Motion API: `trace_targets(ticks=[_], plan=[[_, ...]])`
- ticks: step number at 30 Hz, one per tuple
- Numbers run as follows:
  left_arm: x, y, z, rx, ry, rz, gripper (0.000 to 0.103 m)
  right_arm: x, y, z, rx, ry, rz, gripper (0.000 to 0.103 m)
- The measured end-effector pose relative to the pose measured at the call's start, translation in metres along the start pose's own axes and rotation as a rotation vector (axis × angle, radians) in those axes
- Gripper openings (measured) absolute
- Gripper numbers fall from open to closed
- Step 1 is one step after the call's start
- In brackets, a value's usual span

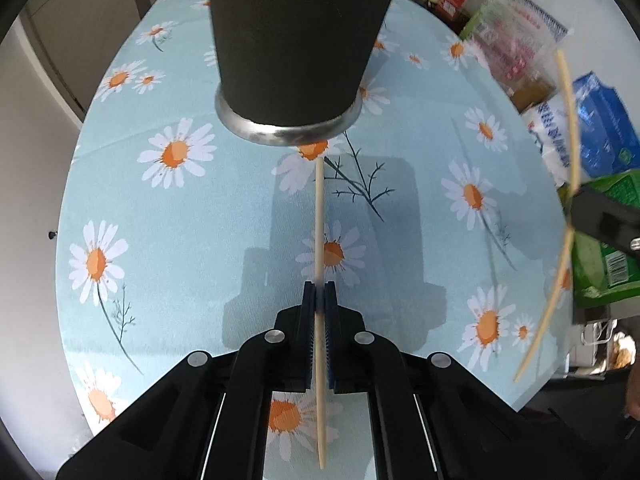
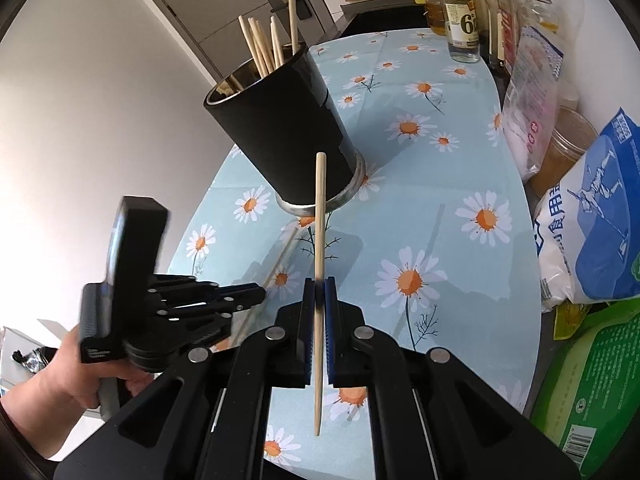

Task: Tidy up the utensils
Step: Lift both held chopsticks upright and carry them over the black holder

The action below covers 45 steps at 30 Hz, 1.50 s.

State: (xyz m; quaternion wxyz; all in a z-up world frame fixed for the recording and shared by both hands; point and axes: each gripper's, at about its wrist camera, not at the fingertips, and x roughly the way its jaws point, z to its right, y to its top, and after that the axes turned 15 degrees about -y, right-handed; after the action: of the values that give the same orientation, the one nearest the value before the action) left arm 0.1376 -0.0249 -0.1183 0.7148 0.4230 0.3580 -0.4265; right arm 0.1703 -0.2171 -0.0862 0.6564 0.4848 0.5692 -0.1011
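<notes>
A black utensil cup [image 2: 288, 128] with a steel base stands on the daisy tablecloth and holds several wooden chopsticks [image 2: 266, 46]. It fills the top of the left wrist view [image 1: 296, 40]. My left gripper [image 1: 319, 292] is shut on a chopstick [image 1: 319, 220] that points at the cup's base. My right gripper [image 2: 319, 286] is shut on another chopstick [image 2: 319, 216], held upright in front of the cup. The left gripper shows in the right wrist view [image 2: 256, 294], low beside the cup. The right gripper's chopstick shows in the left wrist view [image 1: 570, 128].
The round table [image 2: 460, 264] has a blue daisy cloth. Bottles [image 2: 462, 12], a jar [image 2: 568, 140], a blue-white bag [image 2: 592, 232] and a green bag [image 2: 596, 392] line its right edge. A wall and door are to the left.
</notes>
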Motion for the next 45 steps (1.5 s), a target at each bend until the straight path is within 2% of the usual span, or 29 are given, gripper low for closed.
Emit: trace_targets(ticks=[8,12,21,27,34,42,45], plan=[[-0.038,-0.015,0.003,-0.04,-0.055,0.11,0.003,0.002,-0.001,-0.013,-0.056,0.004,-0.006,0.005],[-0.06,-0.02,0.014,-0.044,-0.097,0.191,0.003,0.0,0.0,-0.019,-0.073,0.002,0.003,0.005],[-0.1,-0.007,0.037,-0.012,-0.14,0.325,0.003,-0.017,0.011,-0.031,-0.103,0.009,0.071,0.006],[-0.123,0.006,0.045,0.025,-0.18,0.426,0.003,-0.031,0.029,-0.037,-0.11,0.033,0.143,0.006],[-0.147,0.026,0.059,0.084,-0.19,0.546,0.003,-0.051,0.062,-0.035,-0.077,0.079,0.242,0.006],[-0.166,0.047,0.065,0.129,-0.179,0.667,0.003,-0.064,0.097,-0.029,-0.05,0.066,0.357,0.006],[-0.168,0.057,0.062,0.14,-0.175,0.698,0.003,-0.069,0.111,-0.026,-0.034,0.104,0.394,0.006]])
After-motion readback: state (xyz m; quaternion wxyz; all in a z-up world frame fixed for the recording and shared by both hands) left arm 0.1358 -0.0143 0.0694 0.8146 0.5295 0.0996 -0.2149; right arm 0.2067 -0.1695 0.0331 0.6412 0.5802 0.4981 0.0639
